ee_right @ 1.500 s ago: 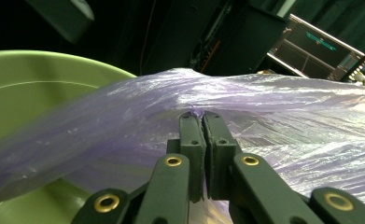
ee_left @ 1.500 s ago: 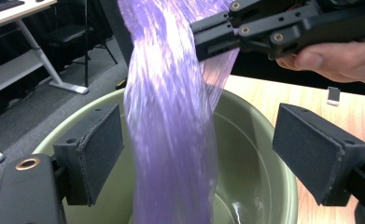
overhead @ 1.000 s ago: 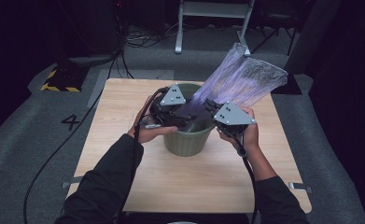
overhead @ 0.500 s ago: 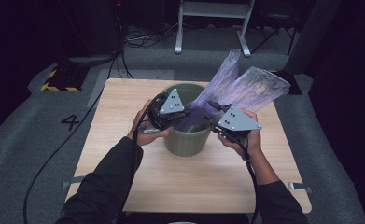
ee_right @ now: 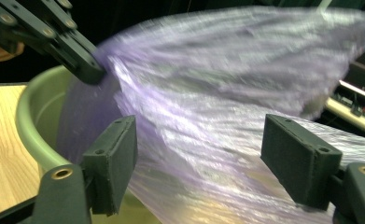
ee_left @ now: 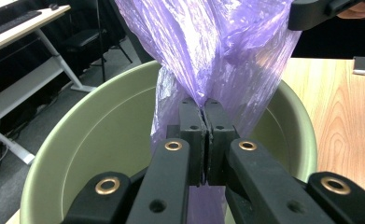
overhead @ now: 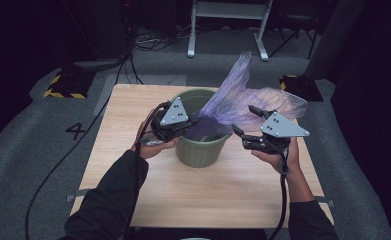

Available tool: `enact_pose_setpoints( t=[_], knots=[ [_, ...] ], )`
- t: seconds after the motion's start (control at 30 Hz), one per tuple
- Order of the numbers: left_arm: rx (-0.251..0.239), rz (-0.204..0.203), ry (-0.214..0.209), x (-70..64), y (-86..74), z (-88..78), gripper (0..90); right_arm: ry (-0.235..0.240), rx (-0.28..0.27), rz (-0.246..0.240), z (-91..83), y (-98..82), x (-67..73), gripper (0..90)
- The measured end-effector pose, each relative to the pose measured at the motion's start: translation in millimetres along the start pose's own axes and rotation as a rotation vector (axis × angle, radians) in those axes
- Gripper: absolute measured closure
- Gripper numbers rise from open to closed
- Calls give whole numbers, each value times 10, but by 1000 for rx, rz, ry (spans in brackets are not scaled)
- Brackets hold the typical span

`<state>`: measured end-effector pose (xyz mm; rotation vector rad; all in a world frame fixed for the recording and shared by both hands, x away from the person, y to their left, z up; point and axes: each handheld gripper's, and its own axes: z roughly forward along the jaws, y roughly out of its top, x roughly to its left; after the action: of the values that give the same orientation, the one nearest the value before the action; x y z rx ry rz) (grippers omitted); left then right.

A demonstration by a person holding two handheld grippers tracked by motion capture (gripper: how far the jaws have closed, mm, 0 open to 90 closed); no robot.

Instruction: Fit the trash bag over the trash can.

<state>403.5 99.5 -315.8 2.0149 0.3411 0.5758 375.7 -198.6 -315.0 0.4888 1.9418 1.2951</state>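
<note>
One purple plastic bag (overhead: 243,102) hangs half in, half out of a green bin (overhead: 199,150) at the middle of the worktop (overhead: 223,190); its lower end drops inside the bin, the rest fans up and out over the far right rim, crinkled and see-through. Left tongs (overhead: 195,120) sit over the bin's near left rim, jaws pressed tight together on a gathered fold of the bag; in the left gripper view the film (ee_left: 217,51) bunches to a neck right where the two black jaws meet, then spreads wide above them, with the bin's pale green inner wall (ee_left: 105,135) curving behind. Right tongs (overhead: 247,120) stand just beside the bin's right side, jaws wide apart and just been opening; in the right gripper view the bag (ee_right: 227,116) streams between the two pads (ee_right: 117,158), blurred, and neither pad presses on it. That same view shows the left tongs (ee_right: 94,72) farther off at upper left, clamped on the bag's edge above the bin rim (ee_right: 35,135). Each tool carries a grey three-cornered plate on top and a black cable trailing back along a dark sleeve (overhead: 108,200). Both hands come in from the near edge. Worktop is light wood. Grey carpet floor (overhead: 38,150) around it, marked with a number four at left; white frame legs (overhead: 228,20) stand beyond the far edge.
</note>
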Motion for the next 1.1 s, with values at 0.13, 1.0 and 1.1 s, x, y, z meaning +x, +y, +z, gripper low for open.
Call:
enact_pose_setpoints(
  t=[0.13,1.0,1.1],
  knots=[
    [-5,9,-3,-18,-35,-16,880,12,16,8,37,-47,5,364],
    [-70,-162,-23,110,-23,-172,254,91,36,-197,122,65,298,892],
    [-51,-177,-39,140,62,-80,223,87,39,-220,129,80,342,890]
  ],
)
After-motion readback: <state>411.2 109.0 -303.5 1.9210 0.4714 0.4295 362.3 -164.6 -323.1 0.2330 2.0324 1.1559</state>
